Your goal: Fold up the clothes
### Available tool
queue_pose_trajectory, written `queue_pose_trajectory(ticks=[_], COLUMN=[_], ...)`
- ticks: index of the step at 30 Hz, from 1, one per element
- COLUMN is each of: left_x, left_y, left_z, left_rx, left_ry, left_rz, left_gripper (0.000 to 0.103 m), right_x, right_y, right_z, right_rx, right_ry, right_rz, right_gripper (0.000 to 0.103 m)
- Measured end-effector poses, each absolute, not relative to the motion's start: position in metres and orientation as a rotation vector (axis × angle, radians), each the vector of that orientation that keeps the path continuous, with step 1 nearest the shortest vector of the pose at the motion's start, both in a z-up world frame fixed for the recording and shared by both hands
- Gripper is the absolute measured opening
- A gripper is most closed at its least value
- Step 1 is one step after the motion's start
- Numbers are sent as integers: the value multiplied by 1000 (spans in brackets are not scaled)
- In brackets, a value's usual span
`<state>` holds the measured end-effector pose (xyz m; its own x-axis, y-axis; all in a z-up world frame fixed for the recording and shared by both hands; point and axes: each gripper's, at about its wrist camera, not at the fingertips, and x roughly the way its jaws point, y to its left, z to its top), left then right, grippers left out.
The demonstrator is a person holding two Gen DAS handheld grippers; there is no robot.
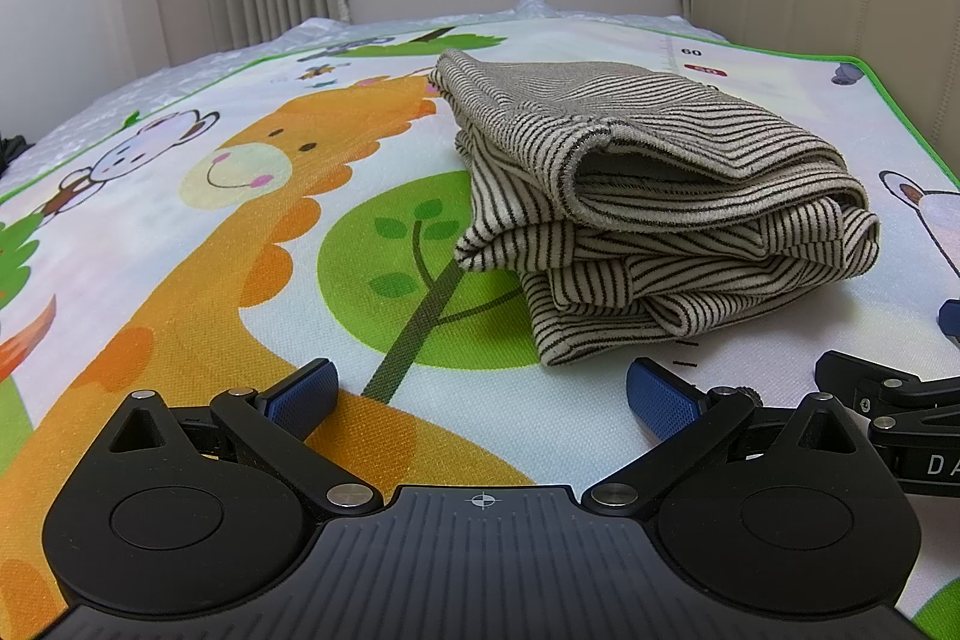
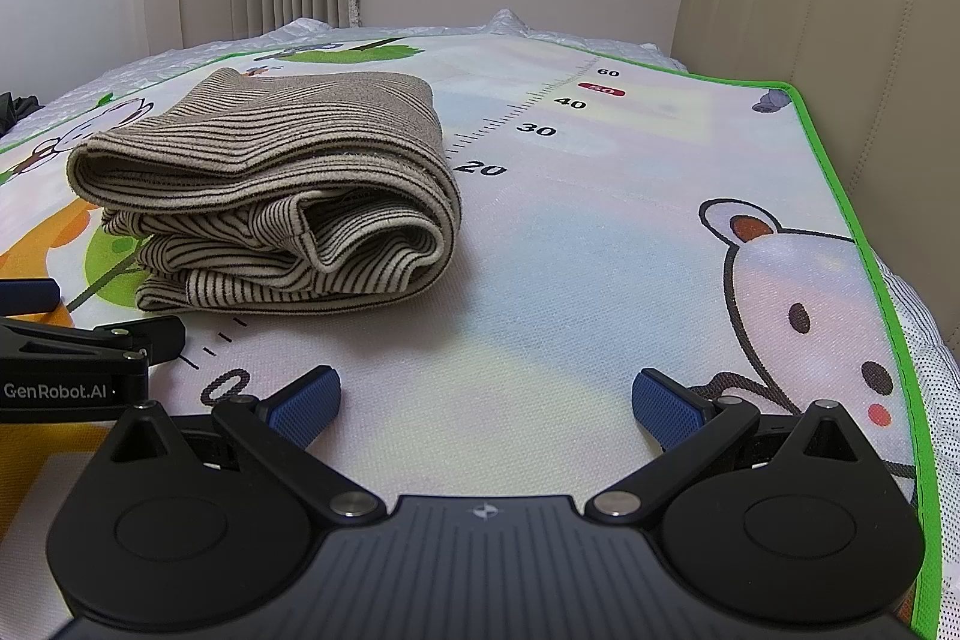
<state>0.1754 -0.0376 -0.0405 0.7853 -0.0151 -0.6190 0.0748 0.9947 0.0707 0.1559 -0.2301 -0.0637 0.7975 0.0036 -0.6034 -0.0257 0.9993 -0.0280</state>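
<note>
Woven cartoon play mat (image 1: 180, 280), soft striped knit garment (image 1: 660, 196) folded thick, both grippers' ribbed blue jaws wide apart, empty

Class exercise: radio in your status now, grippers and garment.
Left gripper open, empty. Right gripper open, empty. Striped garment folded on play mat, untouched. Nothing in the way.

striped garment (image 1: 654, 214) lies folded, stacked in layers.
</note>
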Motion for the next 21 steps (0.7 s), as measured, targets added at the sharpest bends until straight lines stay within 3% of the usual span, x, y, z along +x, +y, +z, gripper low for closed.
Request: queue_pose_trajectory(ticks=[21], left_x=[176], left_y=[-37], left_z=[-41], left_rx=[87], left_ry=[667], left_rz=[-51], left_gripper=[103], right_x=[155], right_y=[-230], right_z=[-64], right_rx=[-36], right_ry=[648], right_rz=[16], right_gripper=[103])
